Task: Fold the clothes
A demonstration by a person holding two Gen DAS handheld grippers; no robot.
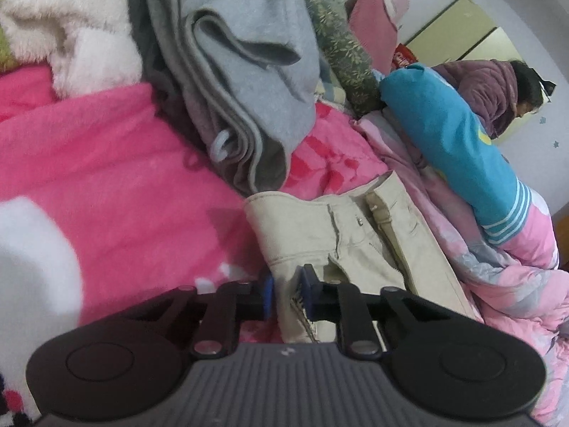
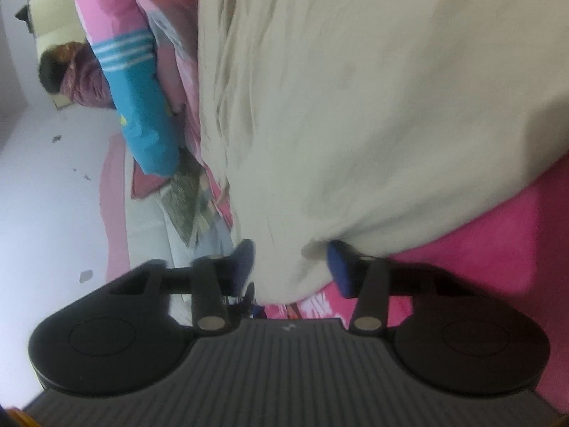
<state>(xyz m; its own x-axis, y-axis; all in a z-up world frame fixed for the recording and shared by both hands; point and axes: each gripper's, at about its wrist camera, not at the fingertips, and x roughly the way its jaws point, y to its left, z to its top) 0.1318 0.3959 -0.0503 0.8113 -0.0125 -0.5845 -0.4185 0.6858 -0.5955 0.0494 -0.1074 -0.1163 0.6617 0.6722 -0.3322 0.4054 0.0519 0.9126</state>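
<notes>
Right now the beige trousers lie on the pink blanket of the bed, waistband and zip fly up toward the clothes heap, one side reaching the pink quilt along the bed's right edge. The left gripper is clenched on the near edge of the trousers, a fold of beige cloth pinched between its blue pads. In the right wrist view the trousers fill most of the picture, bunched and blurred, and the right gripper has a thick fold of them between its fingers; both pads look to press the cloth, so it grasps the trousers too. Behind the waistband a grey garment sits crumpled on the blanket, with a white fleece at the far left corner and a green patterned cloth beside the grey one. A blue top with white stripes lies on the quilt. A person in a purple jacket sits beyond the bed near the wall
</notes>
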